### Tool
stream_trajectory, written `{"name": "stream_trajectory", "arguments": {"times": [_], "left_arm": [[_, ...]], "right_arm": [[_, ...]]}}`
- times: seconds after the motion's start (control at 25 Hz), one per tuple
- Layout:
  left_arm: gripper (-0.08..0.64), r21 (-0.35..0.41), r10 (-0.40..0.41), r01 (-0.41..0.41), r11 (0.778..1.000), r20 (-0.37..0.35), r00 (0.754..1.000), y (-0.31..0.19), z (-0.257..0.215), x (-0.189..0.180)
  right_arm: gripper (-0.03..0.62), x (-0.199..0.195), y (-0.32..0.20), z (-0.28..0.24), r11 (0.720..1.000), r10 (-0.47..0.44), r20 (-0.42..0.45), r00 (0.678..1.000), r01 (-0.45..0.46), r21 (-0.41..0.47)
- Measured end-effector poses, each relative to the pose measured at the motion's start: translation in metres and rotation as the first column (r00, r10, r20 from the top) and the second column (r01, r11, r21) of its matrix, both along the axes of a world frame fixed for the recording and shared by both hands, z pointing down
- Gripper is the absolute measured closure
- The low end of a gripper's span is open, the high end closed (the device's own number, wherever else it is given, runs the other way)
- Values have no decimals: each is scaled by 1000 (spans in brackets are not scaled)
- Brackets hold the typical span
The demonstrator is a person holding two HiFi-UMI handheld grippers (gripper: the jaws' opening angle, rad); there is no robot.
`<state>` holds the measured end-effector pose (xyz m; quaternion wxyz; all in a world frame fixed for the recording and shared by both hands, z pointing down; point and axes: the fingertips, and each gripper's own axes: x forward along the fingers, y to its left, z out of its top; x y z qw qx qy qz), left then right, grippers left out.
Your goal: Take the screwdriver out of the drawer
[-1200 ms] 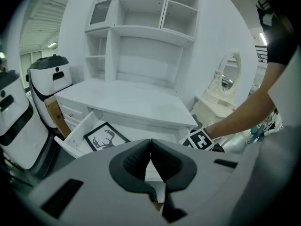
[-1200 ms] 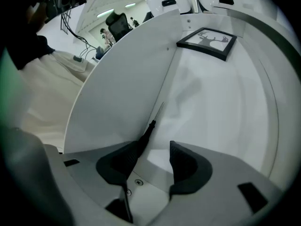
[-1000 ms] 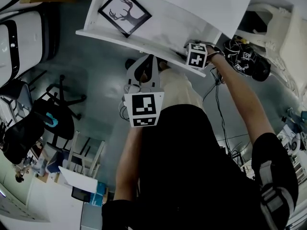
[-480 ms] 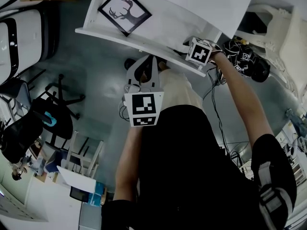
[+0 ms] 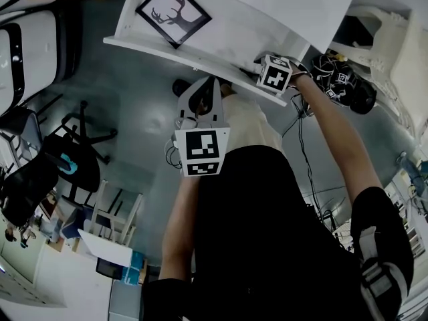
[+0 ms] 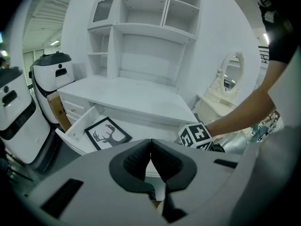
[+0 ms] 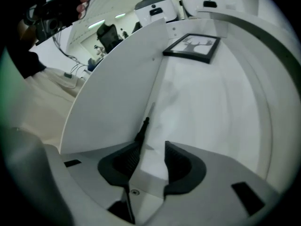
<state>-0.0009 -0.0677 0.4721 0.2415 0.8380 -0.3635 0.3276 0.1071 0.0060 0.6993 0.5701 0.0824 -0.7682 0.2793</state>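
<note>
The screwdriver [image 7: 142,127], thin with a black handle, lies on the floor of the open white drawer [image 5: 167,49] along its front wall. My right gripper [image 7: 151,145] points down into the drawer's right end. Its jaws have just been closing a little and still stand apart. The screwdriver's handle runs along the inner edge of the left pad, and the other pad stays clear of it. In the head view only the right gripper's marker cube [image 5: 274,74] shows. My left gripper [image 6: 150,147] is shut on nothing and hangs in front of the drawer [image 5: 211,82].
A framed deer picture [image 5: 174,12] lies in the drawer's left part. A white desk with a shelf hutch [image 6: 150,13] stands behind. Black gear and cables [image 5: 344,85] lie on the floor at right, and office chairs [image 5: 80,159] stand at left. An ornate mirror [image 6: 231,76] is at right.
The right gripper's marker cube has rolled slightly at the drawer's right end. The left gripper has stayed in place.
</note>
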Motion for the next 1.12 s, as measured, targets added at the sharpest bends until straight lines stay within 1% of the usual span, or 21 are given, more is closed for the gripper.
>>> {"name": "stream_trajectory", "arguments": {"times": [0.04,0.08,0.12,0.16,0.24,0.28,0.36,0.48,0.56,0.72,0.88,1.12], "left_arm": [[537,0,0,0,1000,1,1000,0,0,0],[535,0,-1,1,1000,1,1000,-1,0,-1],[537,1,-3,3,1000,1,1000,-2,0,-2],[537,2,-6,6,1000,1,1000,-2,0,-2],[537,4,-10,10,1000,1,1000,-4,-1,-3],[537,3,-11,11,1000,2,1000,-4,-1,-3],[537,3,-11,11,1000,4,1000,-5,0,-2],[537,1,-8,8,1000,5,1000,-5,1,-1],[537,-3,-4,5,1000,7,1000,-4,1,-1],[537,-3,2,-2,1000,5,1000,-3,0,2],[537,0,2,-2,1000,6,1000,-2,0,3],[537,-1,-10,10,1000,9,1000,1,0,1]], "right_arm": [[440,1,-7,-1,999,42,5,999,-42,20],[442,2,-13,-3,996,83,16,996,-83,30],[440,1,-18,-6,993,117,34,992,-118,27],[422,-1,-19,-8,989,143,53,988,-144,14],[396,-7,-17,-11,986,164,78,983,-163,-19],[384,-10,-15,-10,987,158,82,984,-156,-29],[382,-12,-10,-5,992,123,71,990,-121,-26],[405,-9,-11,-2,995,98,57,994,-98,11],[433,-8,-13,-1,995,98,51,994,-100,31],[460,-6,-16,0,994,101,45,994,-103,41],[502,-3,-20,2,992,109,35,993,-111,62],[508,-2,-21,2,991,126,42,991,-128,47]]}}
